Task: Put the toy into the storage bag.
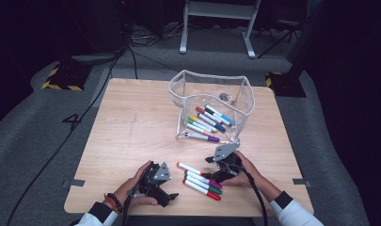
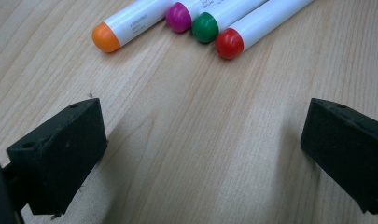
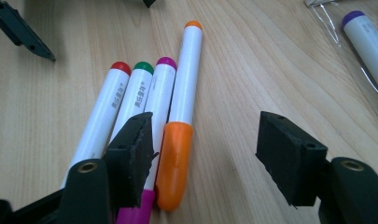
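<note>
right gripper (image 3: 203, 154) fingers wide, straddling orange pen (image 3: 181, 121) | left gripper (image 2: 200, 154) fingers wide, empty | risk: 9 o'clock finger (image 3: 130, 154) overlaps purple pen (image 3: 156, 102), may nudge the row or grab two

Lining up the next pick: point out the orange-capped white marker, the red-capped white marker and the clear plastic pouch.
orange-capped white marker (image 3: 175, 172): right gripper view, on its orange cap.
red-capped white marker (image 2: 229, 43): left gripper view, on its red end.
clear plastic pouch (image 1: 188, 80): high view, on its left wall.
</note>
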A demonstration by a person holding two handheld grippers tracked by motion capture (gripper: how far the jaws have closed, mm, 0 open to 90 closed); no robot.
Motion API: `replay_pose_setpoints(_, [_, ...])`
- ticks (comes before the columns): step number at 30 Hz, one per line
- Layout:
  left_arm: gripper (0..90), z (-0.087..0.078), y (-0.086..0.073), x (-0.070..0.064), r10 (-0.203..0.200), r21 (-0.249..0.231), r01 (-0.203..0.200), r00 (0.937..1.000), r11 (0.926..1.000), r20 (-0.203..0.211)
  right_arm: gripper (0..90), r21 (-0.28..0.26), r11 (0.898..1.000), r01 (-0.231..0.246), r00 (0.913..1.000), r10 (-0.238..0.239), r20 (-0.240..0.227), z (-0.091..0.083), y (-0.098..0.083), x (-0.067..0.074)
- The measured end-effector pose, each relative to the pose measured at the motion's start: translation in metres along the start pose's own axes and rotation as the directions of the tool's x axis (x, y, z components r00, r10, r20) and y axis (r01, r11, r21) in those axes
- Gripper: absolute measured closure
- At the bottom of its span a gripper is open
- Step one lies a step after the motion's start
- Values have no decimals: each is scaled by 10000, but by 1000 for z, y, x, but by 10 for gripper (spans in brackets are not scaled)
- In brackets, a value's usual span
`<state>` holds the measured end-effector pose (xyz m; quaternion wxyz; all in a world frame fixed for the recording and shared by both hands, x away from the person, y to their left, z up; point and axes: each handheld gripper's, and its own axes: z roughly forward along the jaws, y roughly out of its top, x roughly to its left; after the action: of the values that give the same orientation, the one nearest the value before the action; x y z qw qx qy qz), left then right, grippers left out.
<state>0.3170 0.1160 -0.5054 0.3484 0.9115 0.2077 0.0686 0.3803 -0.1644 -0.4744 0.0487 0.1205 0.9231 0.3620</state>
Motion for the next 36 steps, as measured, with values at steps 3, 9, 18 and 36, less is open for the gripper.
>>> replay_pose_setpoints(3, [5,1,1,-2,-75,-6,75,10000,10000,-56,387,165,9999,1,10000,-1,16,8,2,-1])
replay_pose_setpoints(9, [5,4,5,-5,65,33,-65,10000,10000,-1,424,446,9989,140,9996,-151,234,23,4,-6])
replay_pose_setpoints(18, [6,7,7,-7,-54,-12,54,10000,10000,-62,715,90,9993,-369,9988,366,327,13,-10,-17])
replay_pose_setpoints(36, [5,6,6,-7,-66,0,66,10000,10000,-26,752,89,9989,-467,9933,455,1063,-30,-30,-29])
